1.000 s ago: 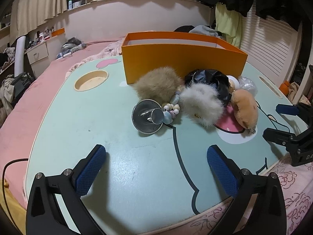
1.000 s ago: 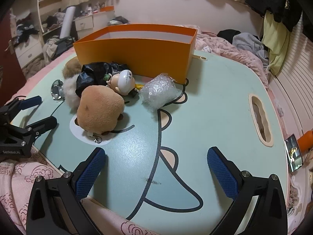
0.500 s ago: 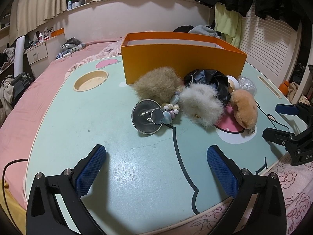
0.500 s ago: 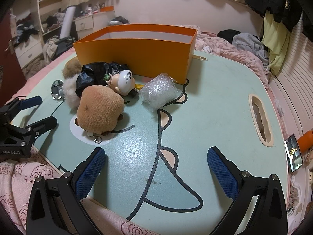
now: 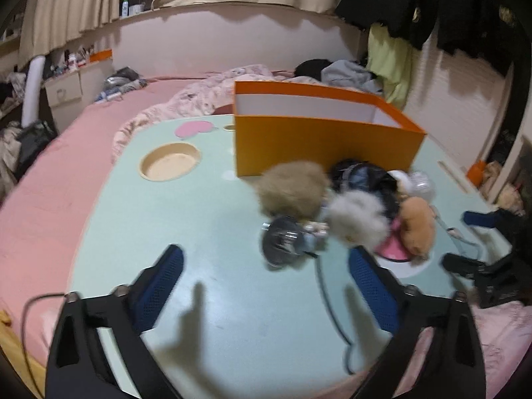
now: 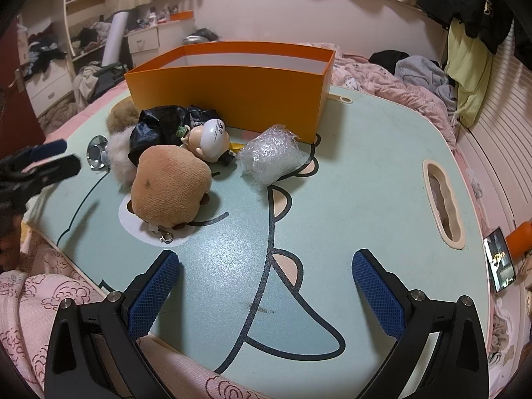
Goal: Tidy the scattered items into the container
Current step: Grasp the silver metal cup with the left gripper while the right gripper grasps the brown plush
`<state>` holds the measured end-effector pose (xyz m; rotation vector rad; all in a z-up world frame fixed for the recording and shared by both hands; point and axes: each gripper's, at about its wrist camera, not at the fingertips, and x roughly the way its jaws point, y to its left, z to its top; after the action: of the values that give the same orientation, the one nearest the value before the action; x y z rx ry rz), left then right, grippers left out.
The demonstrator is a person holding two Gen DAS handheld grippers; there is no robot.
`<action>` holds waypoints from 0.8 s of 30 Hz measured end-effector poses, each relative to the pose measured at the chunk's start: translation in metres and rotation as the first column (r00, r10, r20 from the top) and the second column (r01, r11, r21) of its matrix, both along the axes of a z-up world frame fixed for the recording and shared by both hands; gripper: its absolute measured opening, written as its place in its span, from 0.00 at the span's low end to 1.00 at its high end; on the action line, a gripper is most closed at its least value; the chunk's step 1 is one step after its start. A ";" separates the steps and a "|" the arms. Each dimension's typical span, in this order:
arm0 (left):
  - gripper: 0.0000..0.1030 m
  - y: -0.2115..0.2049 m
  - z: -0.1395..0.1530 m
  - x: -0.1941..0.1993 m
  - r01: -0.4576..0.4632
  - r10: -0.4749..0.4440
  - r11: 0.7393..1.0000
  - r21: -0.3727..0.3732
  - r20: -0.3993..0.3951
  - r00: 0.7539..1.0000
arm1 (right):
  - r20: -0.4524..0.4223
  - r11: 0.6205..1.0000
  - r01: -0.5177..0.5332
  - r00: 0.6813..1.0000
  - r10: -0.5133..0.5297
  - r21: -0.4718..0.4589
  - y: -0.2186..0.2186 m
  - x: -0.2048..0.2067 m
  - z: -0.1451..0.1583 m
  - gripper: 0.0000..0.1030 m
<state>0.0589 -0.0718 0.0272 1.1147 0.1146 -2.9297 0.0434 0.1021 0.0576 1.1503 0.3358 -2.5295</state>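
Orange box (image 6: 232, 93) stands at the table's (image 6: 365, 183) far side, the toys heaped against its near wall. My right view alone shows the bubble wrap bundle (image 6: 271, 158); my left alone shows the round cup hole (image 5: 170, 165). Left gripper (image 5: 266, 286) is closing on nothing; right gripper (image 6: 266, 286) gapes wide, empty.
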 end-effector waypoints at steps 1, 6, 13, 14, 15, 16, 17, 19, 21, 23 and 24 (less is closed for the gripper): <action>0.75 -0.001 -0.001 -0.003 -0.001 0.001 1.000 -0.014 0.009 1.000 | 0.000 1.000 0.000 1.000 0.000 0.000 0.000 0.000 0.000 1.00; 0.72 -0.008 -0.003 -0.012 0.010 -0.011 1.000 0.029 0.010 1.000 | 0.000 1.000 0.000 1.000 0.000 0.000 0.000 0.000 0.000 1.00; 0.64 -0.004 -0.006 -0.029 0.032 -0.033 0.999 0.018 0.032 0.999 | 0.000 1.000 0.000 1.000 0.000 0.000 0.000 0.000 0.000 1.00; 0.56 -0.006 -0.006 -0.029 0.034 -0.035 0.999 0.032 0.031 0.999 | 0.000 1.000 0.000 1.000 0.000 0.000 0.000 0.000 0.000 1.00; 0.44 -0.008 -0.006 -0.028 0.040 -0.041 0.998 0.054 0.030 0.999 | 0.000 1.000 0.000 1.000 0.000 0.000 0.000 0.000 0.000 1.00; 0.37 -0.011 -0.007 -0.027 0.045 -0.048 0.996 0.074 0.034 0.998 | 0.000 1.000 0.000 1.000 0.000 0.000 0.000 0.000 0.000 1.00; 0.30 -0.013 -0.008 -0.026 0.052 -0.055 0.994 0.091 0.037 0.998 | 0.000 1.000 0.000 1.000 0.000 -0.001 0.000 0.000 0.000 1.00; 0.30 -0.017 -0.011 -0.019 0.063 -0.066 0.991 0.115 0.021 0.998 | -0.001 1.000 -0.001 1.000 0.001 0.000 0.001 0.000 0.000 1.00; 0.30 -0.020 -0.012 -0.010 0.064 -0.064 0.989 0.133 0.000 0.998 | 0.000 1.000 -0.001 1.000 0.001 -0.001 0.001 0.000 0.000 1.00; 0.30 -0.021 -0.013 -0.001 0.057 -0.056 0.990 0.129 -0.014 0.998 | -0.001 1.000 -0.001 1.000 0.001 -0.001 0.001 0.000 0.000 1.00; 0.30 -0.020 -0.013 0.001 0.054 -0.052 0.990 0.127 -0.018 0.998 | -0.001 1.000 0.000 1.000 0.000 -0.001 0.001 0.000 0.000 1.00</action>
<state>0.0602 -0.0920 0.0144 1.1283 0.2808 -3.0164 0.0436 0.1029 0.0572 1.1483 0.3345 -2.5296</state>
